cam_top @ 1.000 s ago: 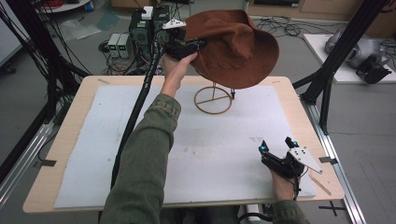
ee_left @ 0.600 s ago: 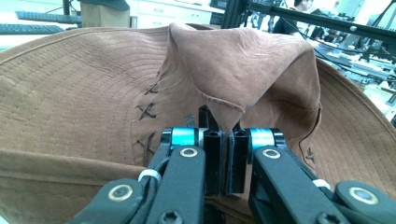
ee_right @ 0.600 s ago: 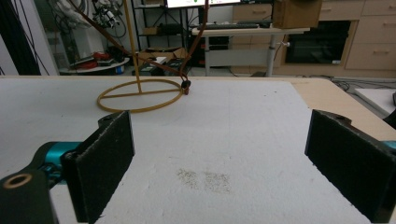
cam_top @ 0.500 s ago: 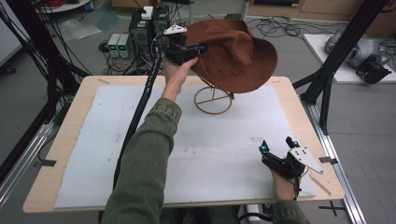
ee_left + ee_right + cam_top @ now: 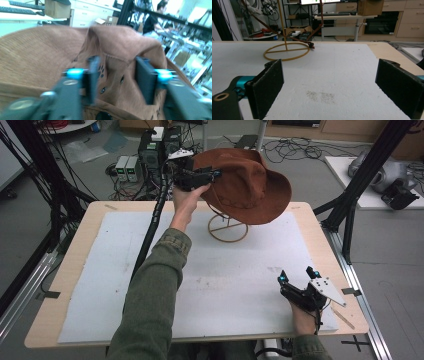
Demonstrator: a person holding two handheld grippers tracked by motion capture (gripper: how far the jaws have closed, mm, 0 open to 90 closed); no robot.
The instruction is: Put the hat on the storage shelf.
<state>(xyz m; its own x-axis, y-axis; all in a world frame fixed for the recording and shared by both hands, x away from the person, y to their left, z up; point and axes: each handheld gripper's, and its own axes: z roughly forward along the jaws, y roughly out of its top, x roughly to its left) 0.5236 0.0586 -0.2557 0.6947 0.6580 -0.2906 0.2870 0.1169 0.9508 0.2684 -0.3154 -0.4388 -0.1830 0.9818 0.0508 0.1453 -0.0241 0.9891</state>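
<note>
Hat (image 5: 247, 187) perched on wire stand (image 5: 227, 227) at 12 o'clock; left gripper (image 5: 207, 175) jaws just spreading off the brim; right gripper (image 5: 296, 276) at 4 o'clock, wide apart, empty.

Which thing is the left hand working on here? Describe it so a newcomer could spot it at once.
At the far edge of the white-covered table stands a thin gold wire stand. Sitting on it is a brown felt hat with a wide brim, the scene's one soft brown thing.

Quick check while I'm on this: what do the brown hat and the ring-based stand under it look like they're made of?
Hat: likely suede or brushed felt; matte, nappy brown surface, stitched seam and small eyelets in the left gripper view, soft folds. Stand: looks like thin bent metal wire or rod with a yellow-gold coating; slim even ring and upright. Could be painted; hard to confirm.
</note>
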